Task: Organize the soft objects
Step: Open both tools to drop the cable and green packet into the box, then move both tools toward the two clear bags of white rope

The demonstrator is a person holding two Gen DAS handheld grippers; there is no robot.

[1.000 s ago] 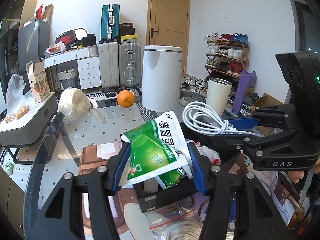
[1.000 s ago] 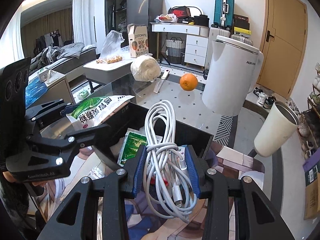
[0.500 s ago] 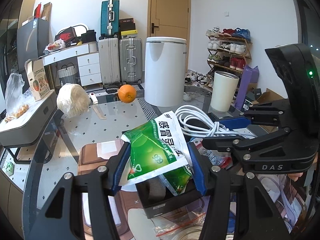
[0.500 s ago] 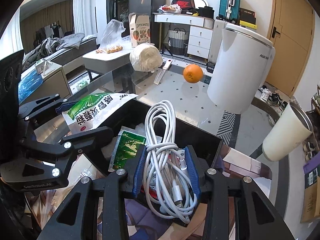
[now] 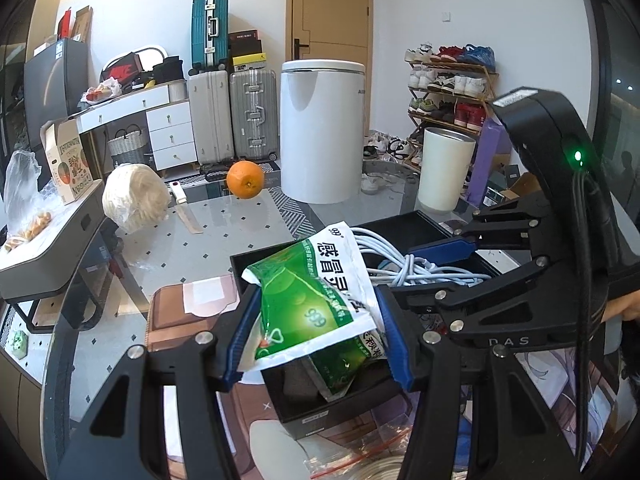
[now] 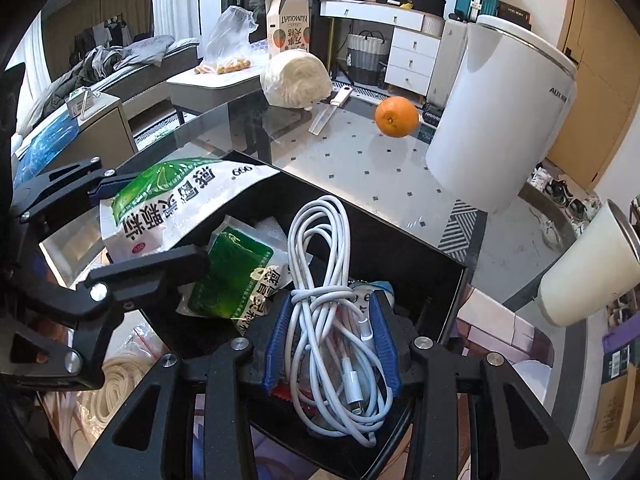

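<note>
My left gripper (image 5: 316, 336) is shut on a green-and-white medicine pouch (image 5: 312, 296), held over the near end of a black open box (image 5: 296, 408). That pouch (image 6: 176, 204) shows at the left of the right wrist view, with the left gripper (image 6: 100, 224) around it. My right gripper (image 6: 332, 344) is shut on a coiled white cable (image 6: 324, 280), low inside the black box (image 6: 444, 292). A second green pouch (image 6: 232, 276) lies in the box beside the cable. The cable (image 5: 400, 264) and right gripper (image 5: 448, 258) also appear in the left wrist view.
An orange (image 5: 245, 179), a white wrapped bundle (image 5: 134, 196) and a knife (image 5: 186, 214) lie on the glass table (image 5: 224, 248). A white bin (image 5: 322, 132) and a white cup (image 5: 444, 168) stand beyond. A coil of cream cord (image 6: 106, 392) lies in a clear bag by the box.
The right gripper has sunk with the cable into the box. The left gripper still holds the pouch in about the same place.
</note>
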